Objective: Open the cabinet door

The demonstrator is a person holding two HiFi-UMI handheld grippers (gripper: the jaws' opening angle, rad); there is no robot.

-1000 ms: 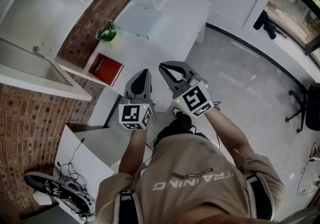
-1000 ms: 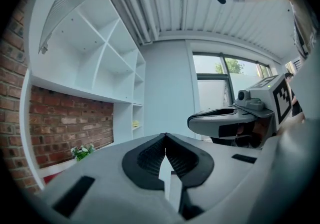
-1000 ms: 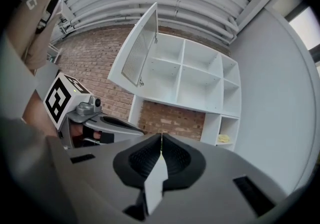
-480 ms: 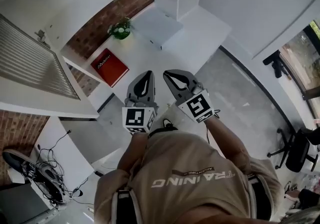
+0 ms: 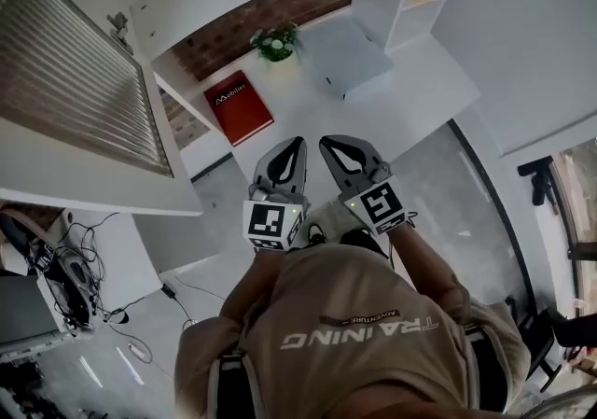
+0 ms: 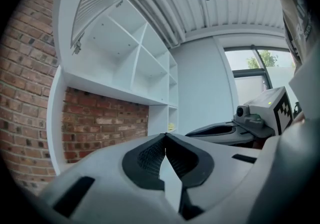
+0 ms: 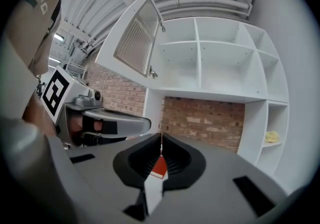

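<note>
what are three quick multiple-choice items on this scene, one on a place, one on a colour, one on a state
1. Where does the book lie? A on the floor; B on the white counter; C on a top shelf.
2. What colour is its cover? A red; B green; C black.
3. How is the slatted cabinet door? A shut; B swung open; C missing.
Answers: B, it lies flat on the counter near the plant; A, the cover is plainly red; B, the door stands swung away from the shelves.
</note>
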